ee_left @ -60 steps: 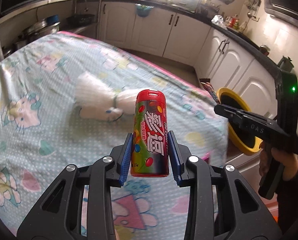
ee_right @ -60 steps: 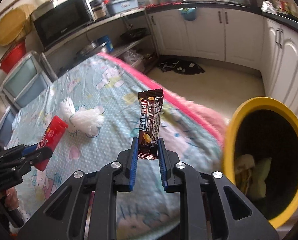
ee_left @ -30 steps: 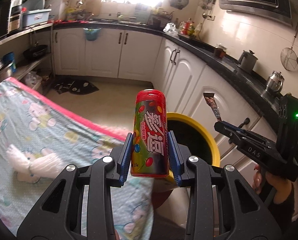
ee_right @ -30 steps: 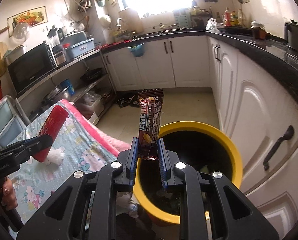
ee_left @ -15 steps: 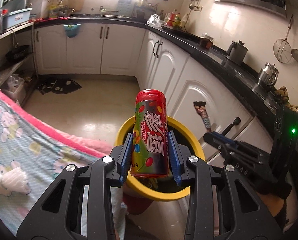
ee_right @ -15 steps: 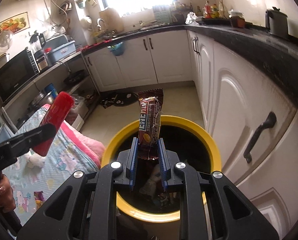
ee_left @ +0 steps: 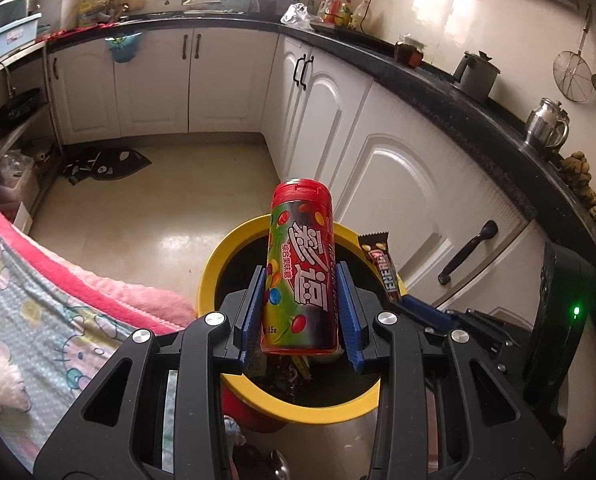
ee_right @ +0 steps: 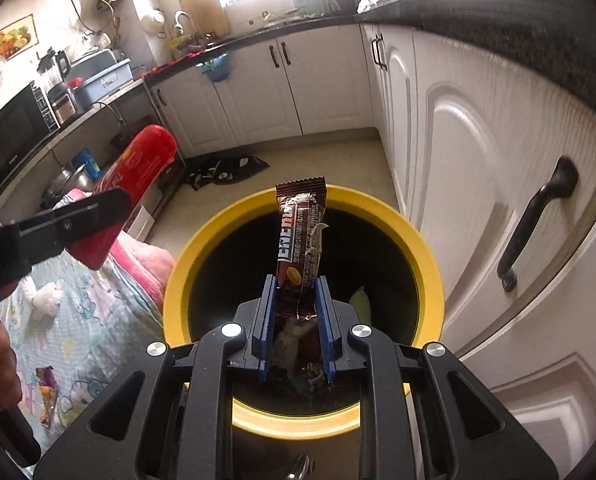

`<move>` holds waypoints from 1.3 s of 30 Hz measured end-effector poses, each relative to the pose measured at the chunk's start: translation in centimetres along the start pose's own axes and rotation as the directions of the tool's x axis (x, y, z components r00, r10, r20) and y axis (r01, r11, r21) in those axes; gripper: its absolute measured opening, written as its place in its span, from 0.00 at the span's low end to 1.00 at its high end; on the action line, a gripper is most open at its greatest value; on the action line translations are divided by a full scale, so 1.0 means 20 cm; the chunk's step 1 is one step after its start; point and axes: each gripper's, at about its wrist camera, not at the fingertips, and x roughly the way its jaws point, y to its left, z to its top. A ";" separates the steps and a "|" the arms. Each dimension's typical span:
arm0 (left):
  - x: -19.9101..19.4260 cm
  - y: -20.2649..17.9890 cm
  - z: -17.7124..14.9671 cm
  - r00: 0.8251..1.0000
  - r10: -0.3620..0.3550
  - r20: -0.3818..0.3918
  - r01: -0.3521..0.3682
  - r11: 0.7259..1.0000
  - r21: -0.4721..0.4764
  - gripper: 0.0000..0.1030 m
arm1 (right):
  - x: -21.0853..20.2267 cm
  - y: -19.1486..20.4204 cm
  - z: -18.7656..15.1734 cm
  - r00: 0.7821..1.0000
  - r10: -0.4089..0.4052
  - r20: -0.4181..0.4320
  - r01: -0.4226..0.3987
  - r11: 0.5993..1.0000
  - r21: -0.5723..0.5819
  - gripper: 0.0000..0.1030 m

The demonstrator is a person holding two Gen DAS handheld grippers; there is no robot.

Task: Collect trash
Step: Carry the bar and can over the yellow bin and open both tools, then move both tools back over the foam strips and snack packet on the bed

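Both jaws are clamped: my left gripper (ee_left: 300, 312) pinches the candy tube (ee_left: 300, 268), my right gripper (ee_right: 295, 320) the snack wrapper (ee_right: 301, 246). I've got both over the yellow bin (ee_right: 426, 256) so they'd drop straight in.

One candy tube (ee_left: 299, 270), one snack bar (ee_right: 301, 246), one bin (ee_right: 426, 260).

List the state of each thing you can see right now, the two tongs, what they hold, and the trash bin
Left tongs: shut on the candy tube.
Candy tube: upright, lid on, held over the bin.
Right tongs: shut on the snack wrapper.
Snack wrapper: upright, gripped by its lower end, above the bin.
Yellow trash bin: open, trash already inside.
Cabinet doors: closed.
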 end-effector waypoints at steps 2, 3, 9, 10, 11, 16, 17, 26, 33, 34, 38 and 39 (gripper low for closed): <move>0.02 0.00 0.00 1.000 0.002 -0.005 -0.002 1.000 -0.006 0.27 | 0.02 0.00 -0.01 1.000 -0.003 -0.008 0.003 1.000 0.003 0.18; 0.03 0.01 0.00 1.000 0.001 -0.009 -0.001 1.000 -0.011 0.27 | 0.02 -0.01 -0.01 1.000 -0.002 -0.010 0.002 1.000 0.004 0.18; 0.07 0.05 0.00 1.000 0.020 -0.002 -0.020 0.998 -0.060 0.55 | 0.05 -0.03 -0.02 0.999 -0.031 -0.020 0.031 0.999 0.015 0.43; 0.06 0.06 0.00 1.000 0.026 0.003 -0.026 0.997 -0.072 0.65 | 0.05 -0.04 -0.03 0.999 -0.035 -0.018 0.035 0.999 0.024 0.46; 0.06 0.09 -0.01 1.000 0.027 0.006 -0.026 0.996 -0.091 0.70 | 0.05 -0.05 -0.03 0.999 -0.038 -0.017 0.039 0.999 0.032 0.49; -0.01 0.17 -0.03 0.998 0.054 0.022 -0.051 0.991 -0.126 0.85 | 0.02 -0.07 -0.02 0.998 -0.060 0.003 0.060 0.997 0.054 0.62; -0.03 0.19 -0.03 0.998 0.056 0.026 -0.052 0.990 -0.134 0.89 | 0.02 -0.06 -0.02 0.998 -0.062 0.008 0.062 0.997 0.054 0.65; -0.31 0.42 -0.12 0.982 0.165 0.096 -0.141 0.966 -0.218 0.89 | -0.10 0.15 0.02 0.997 0.006 0.076 -0.004 1.000 -0.025 0.74; -0.52 0.62 -0.21 0.961 0.241 0.137 -0.188 0.931 -0.313 0.89 | -0.20 0.41 0.01 0.990 0.096 0.100 -0.082 0.988 -0.132 0.78; -0.54 0.64 -0.22 0.959 0.248 0.139 -0.193 0.927 -0.321 0.90 | -0.21 0.44 0.01 0.989 0.110 0.101 -0.095 0.985 -0.143 0.79; -0.62 0.73 -0.27 0.951 0.274 0.144 -0.208 0.909 -0.361 0.90 | -0.26 0.58 -0.01 0.981 0.170 0.097 -0.150 0.971 -0.185 0.81; -0.64 0.74 -0.28 0.949 0.281 0.144 -0.213 0.906 -0.365 0.90 | -0.26 0.60 -0.01 0.979 0.181 0.093 -0.160 0.967 -0.197 0.81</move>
